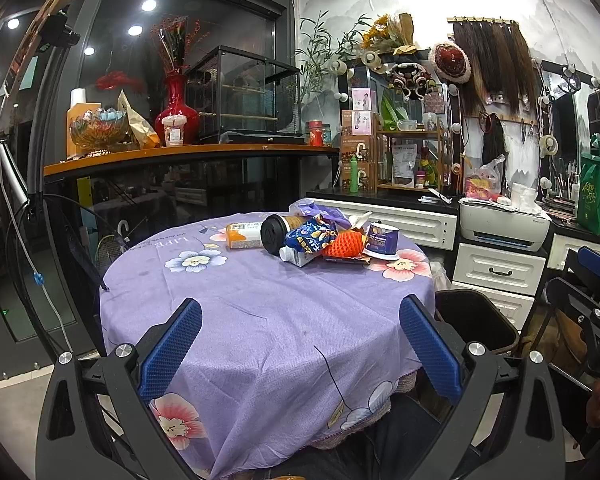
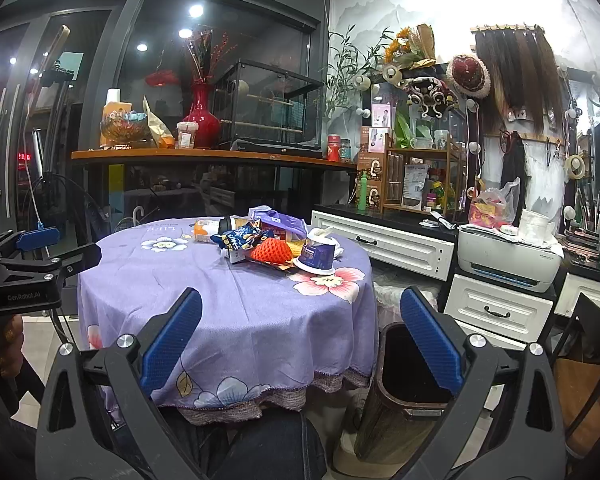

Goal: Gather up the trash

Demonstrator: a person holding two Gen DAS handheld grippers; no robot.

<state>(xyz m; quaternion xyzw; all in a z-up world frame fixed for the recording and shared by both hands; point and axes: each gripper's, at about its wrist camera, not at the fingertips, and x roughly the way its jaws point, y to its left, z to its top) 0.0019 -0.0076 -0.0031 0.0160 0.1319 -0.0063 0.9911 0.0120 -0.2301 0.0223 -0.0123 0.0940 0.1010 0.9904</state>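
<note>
A pile of trash sits at the far side of a round table with a purple floral cloth: a dark-lidded coffee cup, an orange carton, a blue snack bag, an orange foam net, and an upturned purple cup. My left gripper is open and empty above the table's near half. My right gripper is open and empty, short of the table's near edge. A dark waste bin stands right of the table.
A white drawer cabinet with a printer runs along the right wall. An orange-topped counter with a red vase stands behind the table. A chair is at the right. The person's legs are below.
</note>
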